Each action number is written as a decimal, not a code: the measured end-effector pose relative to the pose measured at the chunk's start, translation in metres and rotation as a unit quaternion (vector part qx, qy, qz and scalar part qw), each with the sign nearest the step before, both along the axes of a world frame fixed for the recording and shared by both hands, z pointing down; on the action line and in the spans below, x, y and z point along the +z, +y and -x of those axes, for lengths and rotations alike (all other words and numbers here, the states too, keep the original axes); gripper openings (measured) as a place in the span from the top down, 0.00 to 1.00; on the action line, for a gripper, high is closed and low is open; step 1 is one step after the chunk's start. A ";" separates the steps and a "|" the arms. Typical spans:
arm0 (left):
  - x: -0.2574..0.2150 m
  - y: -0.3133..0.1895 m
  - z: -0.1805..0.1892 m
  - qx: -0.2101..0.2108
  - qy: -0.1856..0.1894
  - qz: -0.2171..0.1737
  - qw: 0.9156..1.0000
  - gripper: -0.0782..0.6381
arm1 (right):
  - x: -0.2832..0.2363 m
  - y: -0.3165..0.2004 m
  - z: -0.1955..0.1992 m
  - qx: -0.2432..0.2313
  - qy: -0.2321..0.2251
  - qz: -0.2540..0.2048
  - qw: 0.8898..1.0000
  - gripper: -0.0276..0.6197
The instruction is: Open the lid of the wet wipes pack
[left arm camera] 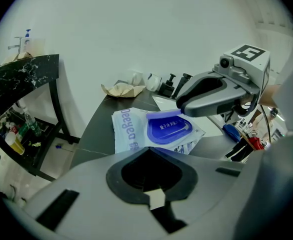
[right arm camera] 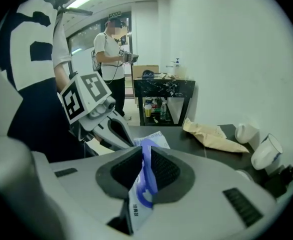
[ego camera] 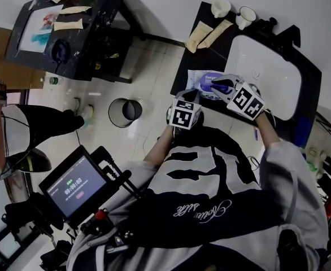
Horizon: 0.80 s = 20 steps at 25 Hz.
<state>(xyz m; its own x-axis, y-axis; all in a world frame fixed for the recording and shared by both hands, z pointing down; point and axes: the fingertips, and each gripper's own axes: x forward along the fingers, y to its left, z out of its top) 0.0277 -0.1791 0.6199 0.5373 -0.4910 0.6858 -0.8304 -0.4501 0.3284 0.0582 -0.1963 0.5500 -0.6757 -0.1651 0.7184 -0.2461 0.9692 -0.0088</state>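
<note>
Right gripper view: the right gripper (right arm camera: 144, 150) is clenched on the blue lid (right arm camera: 147, 176) of the wet wipes pack (right arm camera: 154, 134). The blue plastic stands on edge between the two ribbed pads. Low in the frame, a strip of white printed film is caught beside it. Grasp confirmed.

Left gripper view: the pack lies flat on the dark counter (left arm camera: 94, 134) at the centre of the frame, just beyond the tips of the left gripper (left arm camera: 149, 149). That gripper is closed, and the hollow between its jaws is empty. I cannot tell whether its tips bear on the near edge of the pack. The right gripper enters from the upper right, with its nose at the far rim of the lid. Most of the lid's blue face lies low over the pack, and only that far rim looks raised.

Head view: both grippers meet over the pack right of centre in the frame, near the left end of the counter.

Status, as assessed:
- **Done:** the lid is found and gripped at its rim.
- **Outstanding:** the lid is not yet swung up and clear, so the opening is not exposed.
- **Hold-down:** the pack looks light and would likely lift with the lid unless held down. The left gripper is placed to do this, but contact is unconfirmed.
- **Progress:** early stage.
</note>
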 end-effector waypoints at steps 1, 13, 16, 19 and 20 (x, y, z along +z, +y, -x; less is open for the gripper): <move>0.000 0.000 0.000 0.000 0.000 0.000 1.000 0.89 | -0.007 -0.006 0.000 0.010 -0.009 -0.007 1.000 0.87; 0.003 -0.001 0.002 0.003 -0.002 0.001 1.000 0.89 | -0.008 -0.107 -0.009 0.114 -0.029 -0.038 0.992 0.96; 0.003 -0.001 0.002 0.003 -0.003 0.001 1.000 0.89 | 0.007 -0.121 -0.011 0.125 -0.014 -0.033 0.992 0.96; 0.002 -0.001 0.002 0.003 -0.003 0.000 1.000 0.89 | 0.022 -0.130 -0.015 0.142 -0.005 -0.016 0.990 0.96; 0.002 -0.001 0.003 0.002 -0.003 0.000 1.000 0.89 | 0.026 -0.132 -0.016 0.149 -0.005 -0.010 0.989 0.96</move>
